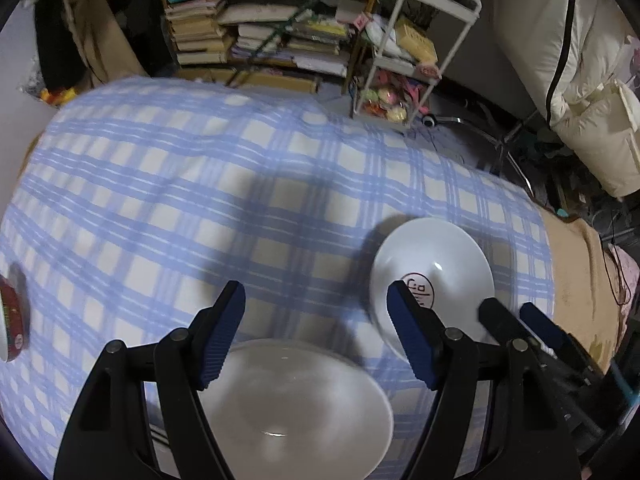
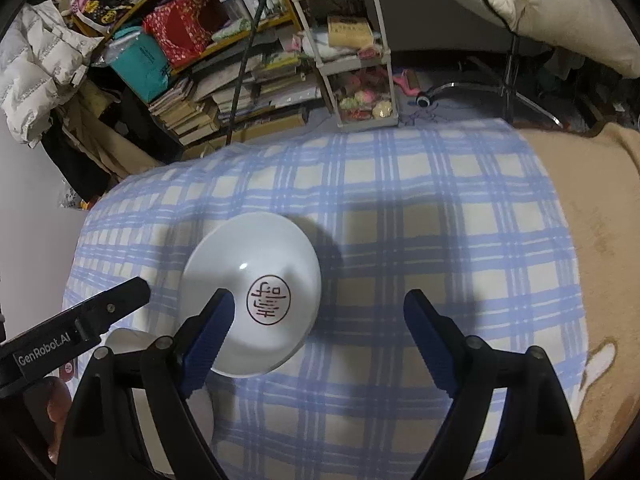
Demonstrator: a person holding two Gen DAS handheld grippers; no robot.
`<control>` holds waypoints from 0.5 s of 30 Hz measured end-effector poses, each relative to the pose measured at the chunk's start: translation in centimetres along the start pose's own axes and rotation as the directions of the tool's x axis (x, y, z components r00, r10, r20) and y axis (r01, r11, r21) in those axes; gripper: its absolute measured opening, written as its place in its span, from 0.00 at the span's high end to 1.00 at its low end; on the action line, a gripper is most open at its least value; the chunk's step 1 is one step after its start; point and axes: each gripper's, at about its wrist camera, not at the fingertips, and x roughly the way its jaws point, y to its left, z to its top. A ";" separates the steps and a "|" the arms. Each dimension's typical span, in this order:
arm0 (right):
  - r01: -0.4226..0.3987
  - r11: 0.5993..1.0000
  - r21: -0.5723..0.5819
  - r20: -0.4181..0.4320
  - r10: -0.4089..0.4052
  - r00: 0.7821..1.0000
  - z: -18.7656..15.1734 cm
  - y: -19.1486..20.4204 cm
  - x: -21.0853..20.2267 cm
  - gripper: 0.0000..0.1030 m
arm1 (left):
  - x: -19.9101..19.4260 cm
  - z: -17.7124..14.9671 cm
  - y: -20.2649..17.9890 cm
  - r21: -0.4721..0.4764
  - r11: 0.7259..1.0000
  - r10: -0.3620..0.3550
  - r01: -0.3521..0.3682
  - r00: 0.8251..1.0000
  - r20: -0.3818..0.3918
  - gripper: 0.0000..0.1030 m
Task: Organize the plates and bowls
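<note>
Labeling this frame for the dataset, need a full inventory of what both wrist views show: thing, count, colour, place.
bowl with red seal mark: 1, white, upright on the checked cloth, beside the right gripper's left finger
plain plate: 1, white, on the cloth below the left gripper
red-patterned dish: 1, only an edge shows at the left border, type unclear
checked cloth: 1, blue and cream, covers the work surface
tan blanket: 1, at the cloth's right end
bookshelf: 1, stacked books and boxes, behind
rolling cart: 1, white, right of the shelf
puffer jacket: 1, white, far left
left gripper: black, blue pads, open, empty
right gripper: same, open, empty
</note>
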 end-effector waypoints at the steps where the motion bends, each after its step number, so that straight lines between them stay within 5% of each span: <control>1: -0.003 1.000 0.000 -0.013 0.003 1.000 -0.1 0.0 0.4 0.15 | 0.4 0.1 -0.3 0.008 1.000 0.006 -0.006 1.000 -0.010 0.30; 4: 0.012 1.000 0.006 -0.034 -0.012 0.999 0.0 0.0 1.5 0.15 | 1.2 0.3 -0.9 0.025 0.999 0.021 -0.020 1.000 -0.024 0.30; 12: 0.019 1.000 0.008 -0.105 -0.018 0.994 -0.2 -0.4 3.7 0.49 | 3.5 0.5 -1.4 -0.010 1.000 -0.020 0.019 0.997 -0.072 0.31; 15: -0.002 1.000 0.027 -0.132 0.006 0.991 -0.3 -0.9 4.3 0.68 | 4.1 0.5 -1.8 -0.010 0.999 -0.035 0.035 0.996 -0.081 0.52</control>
